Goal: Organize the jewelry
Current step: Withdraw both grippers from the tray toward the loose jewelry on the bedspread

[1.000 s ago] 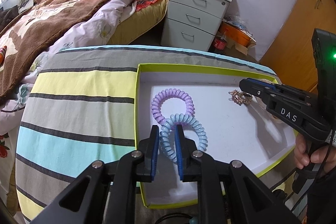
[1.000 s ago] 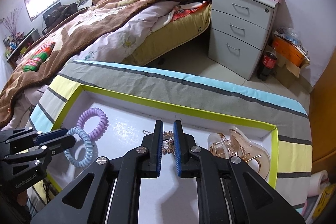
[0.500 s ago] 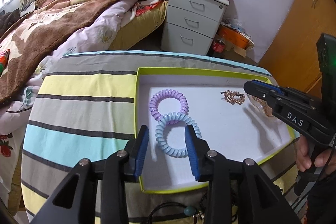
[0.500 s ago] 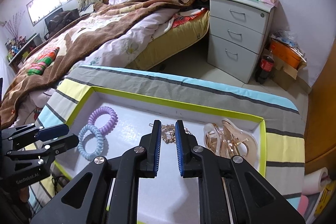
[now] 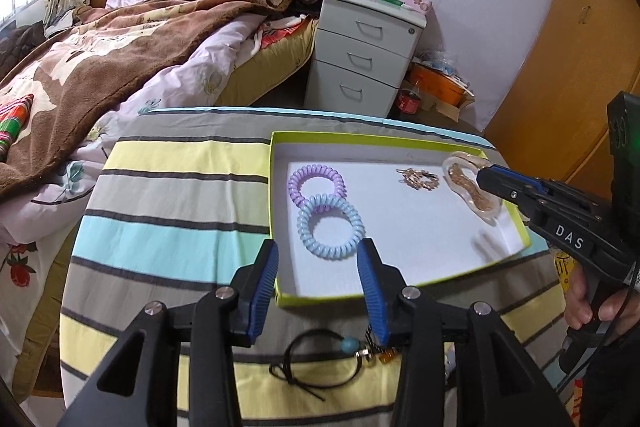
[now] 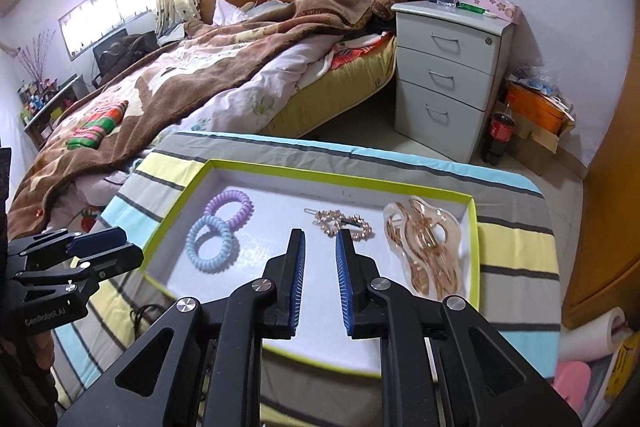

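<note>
the green-rimmed tray [image 5: 400,143] sits on the striped cloth [image 5: 180,187] and holds four pieces: a purple coil hair tie [image 5: 316,179] near its left wall, a blue coil hair tie [image 5: 331,227] overlapping it on the near side, a gold hair clip [image 6: 345,223] toward the tray's middle, and a gold claw clip [image 6: 424,247] against its right wall. the left gripper [image 5: 318,281] hangs over the tray's near rim, its jaws opening with nothing between them; the right gripper [image 6: 320,277] hangs over the tray floor short of the gold hair clip, jaws also opening and empty. a black cord bracelet with a teal bead [image 5: 320,359] lies outside the tray, on the cloth just below its near rim. risks as i judge them: the left fingers could catch that rim and tip the shallow tray, scattering the pieces; the thin cord could slip between ribbed pads or snag; the overlapping coils could lift together.
</note>
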Tool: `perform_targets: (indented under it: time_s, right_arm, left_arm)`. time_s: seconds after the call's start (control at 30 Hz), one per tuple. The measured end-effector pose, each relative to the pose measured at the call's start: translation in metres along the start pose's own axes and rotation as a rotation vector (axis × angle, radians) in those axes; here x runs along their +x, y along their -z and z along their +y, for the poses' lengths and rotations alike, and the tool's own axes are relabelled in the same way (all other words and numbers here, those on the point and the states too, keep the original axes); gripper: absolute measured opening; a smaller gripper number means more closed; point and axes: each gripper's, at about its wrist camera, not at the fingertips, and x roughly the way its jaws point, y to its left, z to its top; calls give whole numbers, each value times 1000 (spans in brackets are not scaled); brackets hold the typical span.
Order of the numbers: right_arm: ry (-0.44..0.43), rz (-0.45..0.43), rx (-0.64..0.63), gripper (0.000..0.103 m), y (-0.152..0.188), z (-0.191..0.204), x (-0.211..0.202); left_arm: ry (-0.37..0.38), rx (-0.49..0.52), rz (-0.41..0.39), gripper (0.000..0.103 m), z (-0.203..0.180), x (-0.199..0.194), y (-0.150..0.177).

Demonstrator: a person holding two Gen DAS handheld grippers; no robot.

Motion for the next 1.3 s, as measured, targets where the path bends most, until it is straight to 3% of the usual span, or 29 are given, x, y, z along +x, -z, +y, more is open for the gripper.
perform_targets:
  time_s: [0.1,0.43,0.53,0.67,0.83,1.0,1.07,1.3]
  right_arm:
    - [-9,-14,3,26,7,2,-11]
    - [0,-22,25,28,38,1,-35]
    - [0,-31,38,35,50,-1,-43]
    - [6,-36,48,38,68,-2,-51]
    - [46,-32,31,40,87,-3,-56]
    - [41,-32,52,45,105,-5,-60]
    - [53,-23,45,50,112,-5,-61]
    - [51,-9,93,50,128,-13,-66]
  left_arm:
    - [7,-7,-12,44,2,-10,6]
    - [43,-50,-33,52,16,-37,28]
    - [52,-49,-33,55,20,-40,35]
    - [55,-29,-48,59,23,-46,43]
    - [37,6,-7,71,27,-45,55]
    - [95,-51,75,72,37,-38,69]
    - [79,-35,88,72,34,-36,74]
    - [37,25,68,71,15,-33,86]
